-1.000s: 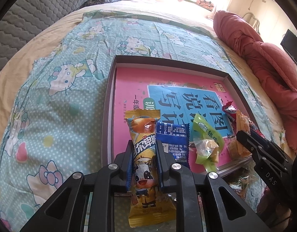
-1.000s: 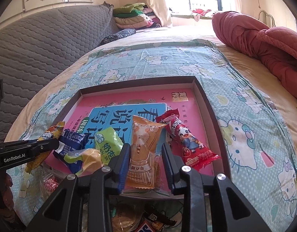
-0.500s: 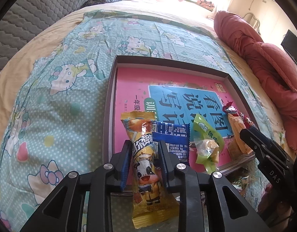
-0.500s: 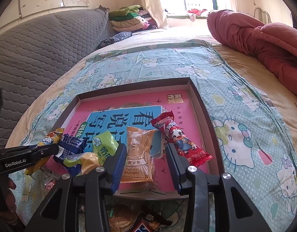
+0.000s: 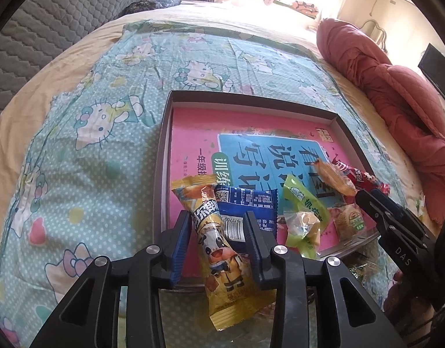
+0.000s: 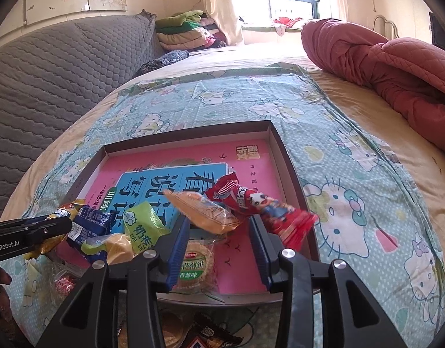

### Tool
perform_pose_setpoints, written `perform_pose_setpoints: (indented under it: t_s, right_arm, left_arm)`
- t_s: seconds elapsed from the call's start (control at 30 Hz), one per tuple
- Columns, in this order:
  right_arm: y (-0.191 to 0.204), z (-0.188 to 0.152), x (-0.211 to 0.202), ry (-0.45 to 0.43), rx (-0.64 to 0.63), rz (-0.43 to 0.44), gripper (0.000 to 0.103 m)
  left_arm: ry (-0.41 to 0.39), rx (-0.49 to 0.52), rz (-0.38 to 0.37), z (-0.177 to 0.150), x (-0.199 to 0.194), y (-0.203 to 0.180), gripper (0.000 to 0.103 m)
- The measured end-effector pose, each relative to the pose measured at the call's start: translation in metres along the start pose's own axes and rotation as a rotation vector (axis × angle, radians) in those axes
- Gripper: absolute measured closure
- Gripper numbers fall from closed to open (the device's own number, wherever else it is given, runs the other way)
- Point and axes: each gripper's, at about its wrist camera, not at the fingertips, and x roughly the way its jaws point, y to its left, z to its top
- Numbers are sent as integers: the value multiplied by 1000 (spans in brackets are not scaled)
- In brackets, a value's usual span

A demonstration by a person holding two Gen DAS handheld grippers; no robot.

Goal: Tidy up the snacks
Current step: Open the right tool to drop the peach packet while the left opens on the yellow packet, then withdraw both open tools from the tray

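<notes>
A dark shallow box [image 5: 164,150] with a pink book inside lies on the bed; it also shows in the right wrist view [image 6: 283,156]. My left gripper [image 5: 218,226] is open around a yellow cow snack pack [image 5: 213,232] that lies over the box's near rim, beside a blue pack [image 5: 248,206] and a green pack [image 5: 305,214]. My right gripper [image 6: 219,232] is open. An orange pack [image 6: 205,214] lies just ahead of it, next to a red pack [image 6: 260,206]. A round cracker pack [image 6: 196,264] lies between its fingers.
A teal Hello Kitty sheet [image 5: 92,145] covers the bed. A red quilt [image 6: 381,63] is bunched at the right. A grey padded headboard [image 6: 57,63] is at the left. More loose snacks [image 6: 193,333] lie in front of the box's near rim.
Both grippers have opened and drawn back. The left let go of the yellow cow pack. The right let go of the orange pack, which now lies tilted in the box, uncovering the cracker pack.
</notes>
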Motion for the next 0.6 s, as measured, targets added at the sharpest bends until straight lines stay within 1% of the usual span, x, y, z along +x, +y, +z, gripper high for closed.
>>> perform_pose_setpoints:
  t_s: [0.17, 0.23, 0.27, 0.37, 0.6]
  right_arm:
    - [2, 0, -2, -4, -6, 7, 61]
    - [2, 0, -3, -6, -4, 11, 61]
    - [1, 1, -4, -7, -3, 12, 59]
    - [1, 2, -8, -20, 5, 21, 50]
    - [1, 5, -15, -39, 10, 27, 48]
  left_arm:
    - [-12, 7, 0, 1, -4, -2, 59]
    - [-18, 10, 0, 2, -6, -2, 55]
    - [-21, 12, 2, 2, -7, -3, 54]
    - [-29, 15, 1, 3, -11, -3, 51]
    - [-45, 27, -2, 6, -19, -7, 50]
